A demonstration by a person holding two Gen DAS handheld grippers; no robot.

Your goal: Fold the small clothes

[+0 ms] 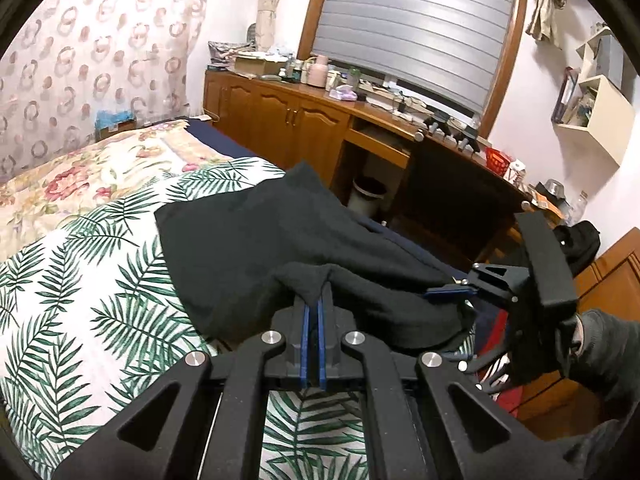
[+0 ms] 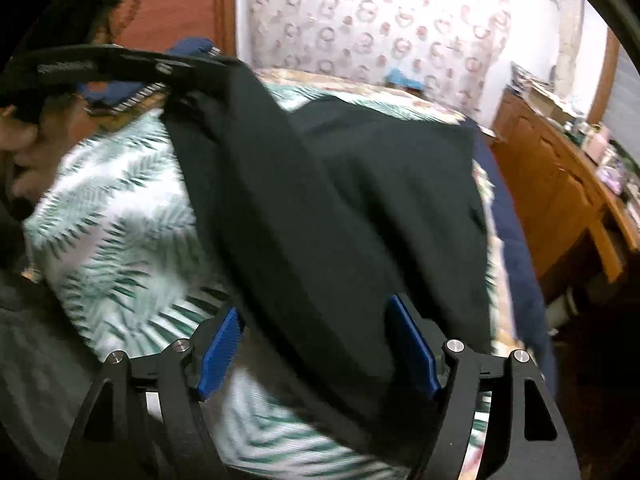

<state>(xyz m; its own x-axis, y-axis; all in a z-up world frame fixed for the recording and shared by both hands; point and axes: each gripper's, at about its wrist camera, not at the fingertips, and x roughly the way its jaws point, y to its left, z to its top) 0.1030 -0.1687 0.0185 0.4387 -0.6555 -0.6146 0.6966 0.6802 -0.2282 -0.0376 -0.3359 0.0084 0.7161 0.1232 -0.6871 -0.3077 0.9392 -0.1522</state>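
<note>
A black garment (image 1: 248, 240) lies across the palm-leaf bedsheet (image 1: 80, 300). My left gripper (image 1: 314, 300) is shut on a pinched fold of its near edge, and the cloth rises to a peak at the blue pads. In the right wrist view the same garment (image 2: 360, 200) stretches up to the left gripper (image 2: 188, 84) at the upper left. My right gripper (image 2: 316, 344) is open. The garment's lower part runs between its blue pads (image 2: 220, 352), unpinched. From the left wrist view, the right gripper (image 1: 448, 292) sits at the garment's right edge, held by a gloved hand (image 1: 600, 340).
A floral quilt (image 1: 100, 172) covers the far end of the bed. A wooden cabinet (image 1: 280, 116) with cluttered top runs along the wall under the shuttered window. A waste bin (image 1: 366, 196) stands in the desk gap. Wall shelves (image 1: 596, 100) hang at right.
</note>
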